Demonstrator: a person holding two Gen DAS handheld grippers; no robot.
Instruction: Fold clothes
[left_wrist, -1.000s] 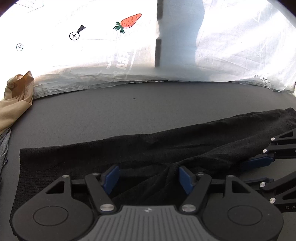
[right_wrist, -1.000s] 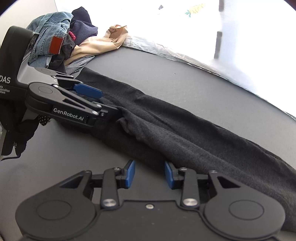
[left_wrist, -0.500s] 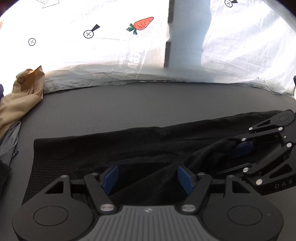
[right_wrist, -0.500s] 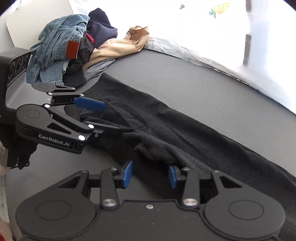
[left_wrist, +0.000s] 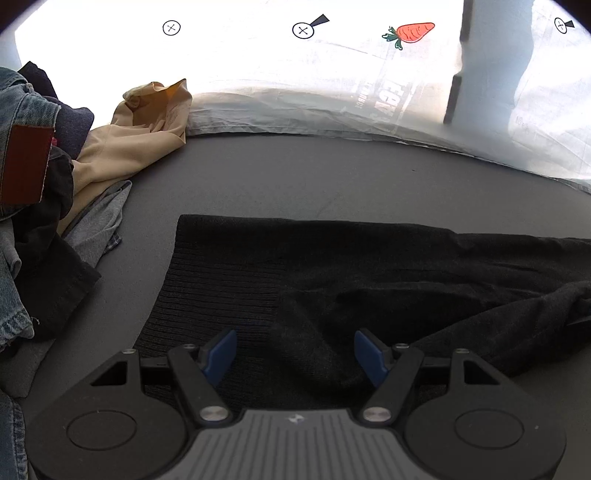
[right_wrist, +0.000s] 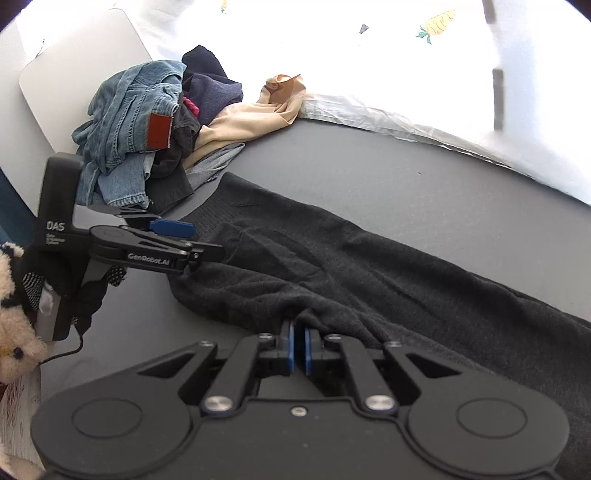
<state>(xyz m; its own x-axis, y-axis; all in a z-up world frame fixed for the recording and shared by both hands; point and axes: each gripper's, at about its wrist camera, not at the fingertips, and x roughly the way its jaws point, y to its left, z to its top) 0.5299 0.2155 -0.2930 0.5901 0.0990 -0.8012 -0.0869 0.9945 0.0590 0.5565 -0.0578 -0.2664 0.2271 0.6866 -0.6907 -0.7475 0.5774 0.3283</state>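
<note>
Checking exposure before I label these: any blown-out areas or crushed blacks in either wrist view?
Left wrist: the white sheet behind is clipped to near white, prints barely surviving; the black garment loses most fold detail, though ribbing shows near its left end. Right wrist: same backlight washes out the sheet; the garment reads greyer with clearer creases. Both show fisheye bending and dark corners.
</note>
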